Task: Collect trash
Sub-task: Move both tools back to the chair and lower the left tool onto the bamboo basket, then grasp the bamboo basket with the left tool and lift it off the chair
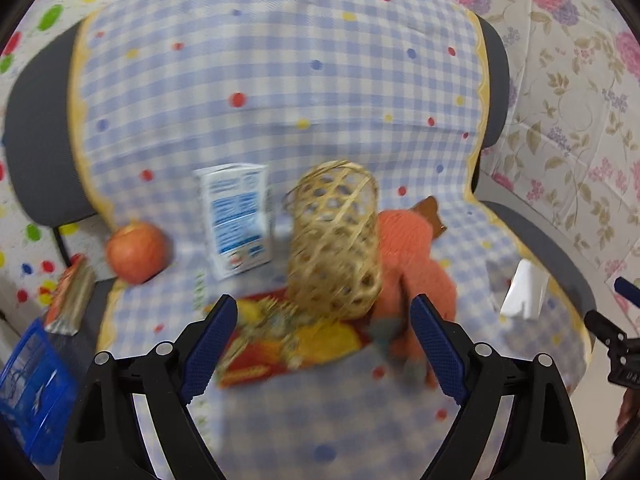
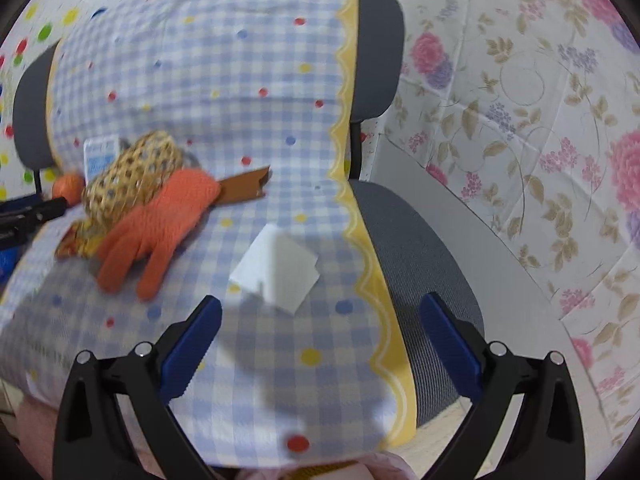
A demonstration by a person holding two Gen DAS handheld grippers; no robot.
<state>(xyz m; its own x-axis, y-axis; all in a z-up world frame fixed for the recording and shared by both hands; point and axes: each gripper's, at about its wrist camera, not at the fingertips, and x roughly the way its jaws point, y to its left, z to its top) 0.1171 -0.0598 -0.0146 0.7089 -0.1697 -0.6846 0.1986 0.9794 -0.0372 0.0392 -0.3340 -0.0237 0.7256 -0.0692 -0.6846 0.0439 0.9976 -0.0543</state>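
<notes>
Both empty, wide-open, the right hand-held gripper (image 2: 320, 340) nears a light, flimsy white paper scrap (image 2: 278, 270); the left hand-held gripper (image 1: 324, 344) nears a crinkly snack wrapper (image 1: 288, 340), each best pinched at an edge

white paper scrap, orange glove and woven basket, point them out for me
white paper scrap (image 2: 276, 270), right wrist view, middle of the sheet
orange glove (image 2: 168, 216), right wrist view, on the palm
woven basket (image 1: 334, 240), left wrist view, on its side wall

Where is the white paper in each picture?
Left wrist: the white paper sits far right, at the seat's edge, right of the orange glove.
Right wrist: the paper lies in the middle, just ahead of the open jaws.
Shared landmark: the glove beside the woven basket.
</notes>
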